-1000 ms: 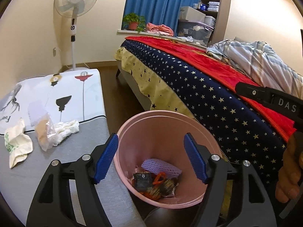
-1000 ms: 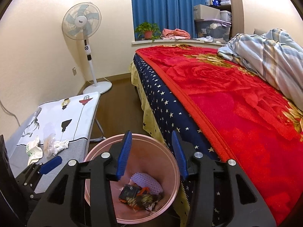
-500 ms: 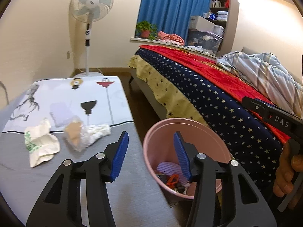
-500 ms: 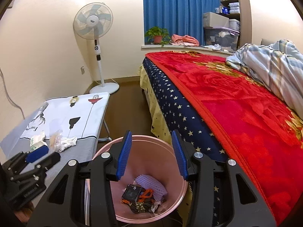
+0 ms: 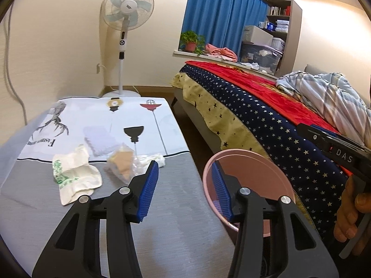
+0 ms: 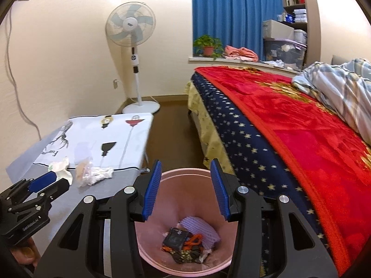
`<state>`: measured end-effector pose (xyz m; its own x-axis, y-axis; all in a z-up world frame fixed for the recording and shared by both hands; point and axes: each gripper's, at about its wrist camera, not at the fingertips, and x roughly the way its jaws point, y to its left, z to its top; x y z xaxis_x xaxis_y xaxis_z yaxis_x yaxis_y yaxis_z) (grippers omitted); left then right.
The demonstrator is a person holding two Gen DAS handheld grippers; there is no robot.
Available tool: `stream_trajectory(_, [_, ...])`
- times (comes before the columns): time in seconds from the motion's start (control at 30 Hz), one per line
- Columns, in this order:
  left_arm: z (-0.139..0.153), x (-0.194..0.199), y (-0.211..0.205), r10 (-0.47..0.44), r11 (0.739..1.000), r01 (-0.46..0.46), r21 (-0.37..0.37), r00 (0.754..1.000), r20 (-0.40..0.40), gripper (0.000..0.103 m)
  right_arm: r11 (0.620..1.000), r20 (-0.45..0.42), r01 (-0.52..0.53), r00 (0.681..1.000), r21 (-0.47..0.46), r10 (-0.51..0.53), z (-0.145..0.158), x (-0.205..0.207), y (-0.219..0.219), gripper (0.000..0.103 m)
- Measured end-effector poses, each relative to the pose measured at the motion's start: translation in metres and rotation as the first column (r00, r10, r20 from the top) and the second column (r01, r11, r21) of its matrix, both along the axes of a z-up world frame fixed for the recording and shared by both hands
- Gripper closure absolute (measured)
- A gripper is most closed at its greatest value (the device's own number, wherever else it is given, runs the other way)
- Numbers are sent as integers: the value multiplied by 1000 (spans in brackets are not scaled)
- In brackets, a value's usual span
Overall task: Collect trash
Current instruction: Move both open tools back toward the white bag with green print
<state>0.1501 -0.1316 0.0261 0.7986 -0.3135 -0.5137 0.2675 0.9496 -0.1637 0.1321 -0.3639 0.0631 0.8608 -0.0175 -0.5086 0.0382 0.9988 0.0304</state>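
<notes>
A pink trash bin (image 6: pixel 185 220) stands on the floor between the table and the bed; it holds a purple foam net, a black packet and other scraps (image 6: pixel 185 241). Its rim also shows in the left wrist view (image 5: pixel 250 162). On the table (image 5: pixel 162 220) lie a crumpled white paper with green print (image 5: pixel 74 176), a clear plastic bag with beige contents (image 5: pixel 123 164), a white tissue (image 5: pixel 153 158) and a pale foam sheet (image 5: pixel 99 139). My left gripper (image 5: pixel 183 192) is open and empty over the table's right edge. My right gripper (image 6: pixel 185 190) is open and empty above the bin.
A bed with a red and starred blanket (image 6: pixel 289 139) fills the right side. A standing fan (image 5: pixel 126 20) stands by the far wall. A narrow strip of brown floor (image 5: pixel 192 139) runs between table and bed.
My left gripper has swung left, from over the bin to over the table edge, nearer the trash. The right gripper has stayed above the bin, shifting slightly.
</notes>
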Motion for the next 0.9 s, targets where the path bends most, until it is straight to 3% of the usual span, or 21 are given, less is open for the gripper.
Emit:
stream_trajectory(0.23, [-5,1,28,53,999,-53,1,999,-12,57,997,16,-60,998,41,59,-5,11,29,58])
stream_trajectory(0.3, [-6,2,33,67,998,-67,3,998,-17,57,996,16,-74,997,54,73,-9,15,37,51])
stream_trajectory(0.5, [-14,6,54,140,990,-139,20,990,-31,56,988,16,-135,991,78,134,-20,28,67,47])
stream_trajectory(0.9, [-33,27,111,300,954,-299,14,951,-71,52,962,4,-227,973,149,229,-39,61,105,47])
